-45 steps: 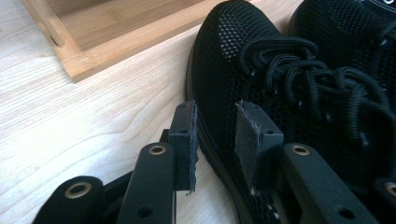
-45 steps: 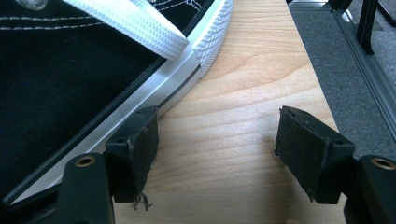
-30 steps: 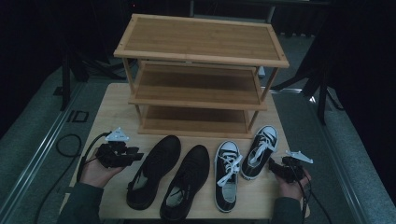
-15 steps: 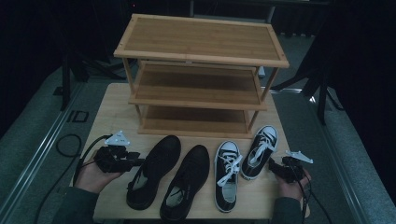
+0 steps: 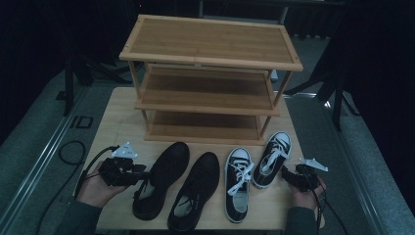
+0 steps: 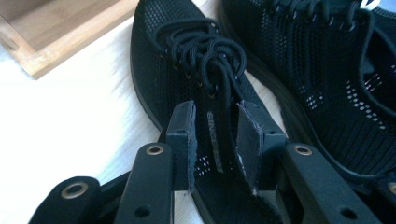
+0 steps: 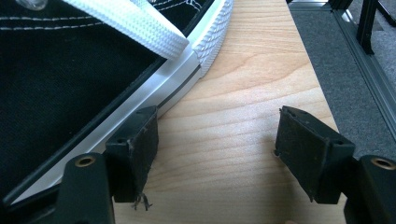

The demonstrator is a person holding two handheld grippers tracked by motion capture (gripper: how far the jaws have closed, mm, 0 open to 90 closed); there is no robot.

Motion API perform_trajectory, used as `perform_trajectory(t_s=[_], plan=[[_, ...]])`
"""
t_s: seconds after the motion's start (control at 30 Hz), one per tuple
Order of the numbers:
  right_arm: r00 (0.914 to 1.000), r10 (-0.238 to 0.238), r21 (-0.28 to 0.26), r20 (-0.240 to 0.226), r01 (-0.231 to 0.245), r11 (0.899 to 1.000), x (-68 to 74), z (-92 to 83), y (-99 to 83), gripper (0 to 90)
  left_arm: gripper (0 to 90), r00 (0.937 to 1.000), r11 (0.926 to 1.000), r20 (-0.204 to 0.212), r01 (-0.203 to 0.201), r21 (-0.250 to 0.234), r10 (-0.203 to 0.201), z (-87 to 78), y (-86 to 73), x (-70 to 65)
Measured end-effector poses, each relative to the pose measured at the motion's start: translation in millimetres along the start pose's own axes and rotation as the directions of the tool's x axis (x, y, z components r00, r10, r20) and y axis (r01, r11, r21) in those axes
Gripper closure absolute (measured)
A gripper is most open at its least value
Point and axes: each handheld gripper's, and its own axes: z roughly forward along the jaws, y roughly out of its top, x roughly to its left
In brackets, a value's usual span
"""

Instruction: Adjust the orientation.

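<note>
At lower left, our left claw [image 5: 142,175] half-closes astride the black shoe's [image 5: 164,178] tongue to lift it; our right claw [image 7: 215,154] gapes empty beside the sneaker [image 7: 70,70].

Black two-jaw left gripper [image 5: 142,174] and right gripper [image 5: 285,175], grey three-cornered top plates, brass-ringed screw holes, frayed pads, trailing black cables; dark greenish sleeves.

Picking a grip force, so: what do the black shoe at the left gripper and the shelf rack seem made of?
Black shoe: soft knit mesh, matte, judging by the fine holes across its upper. Shelf rack: light wood, perhaps bamboo, with smooth slatted grain.
</note>
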Motion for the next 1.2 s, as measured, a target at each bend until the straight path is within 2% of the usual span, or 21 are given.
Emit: perform_trajectory(t_s=[0.1, 0.33, 0.67, 0.87, 1.2], plan=[[1.0000, -0.001, 0.000, 0.000, 0.001, 1.000, 0.0, 0.0, 0.0, 29.6, 67.1, 1.0000, 1.0000, 0.006, -0.002, 0.004, 0.002, 2.2, 0.1, -1.5], [1.0000, -0.001, 0.000, 0.000, 0.001, 1.000, -0.1, 0.0, 0.0, 29.5, 68.8, 0.9991, 0.9984, -0.035, -0.022, 0.053, 0.024, 11.5, 3.7, -5.0], [1.0000, -0.003, 0.000, -0.002, 0.003, 1.000, -0.3, 0.1, 0.0, 29.6, 72.6, 0.9986, 0.9951, -0.051, -0.007, 0.099, 0.012, 20.6, 10.8, -6.3], [1.0000, -0.003, 0.000, -0.003, 0.003, 1.000, -0.4, 0.0, 0.1, 29.6, 76.3, 0.9981, 0.9908, -0.060, 0.019, 0.134, -0.011, 30.3, 15.0, -5.3], [1.0000, -0.005, 0.000, -0.003, 0.005, 1.000, -0.6, 0.1, 0.1, 29.5, 78.0, 0.9971, 0.9868, -0.070, 0.042, 0.157, -0.031, 41.7, 20.0, -3.7]])
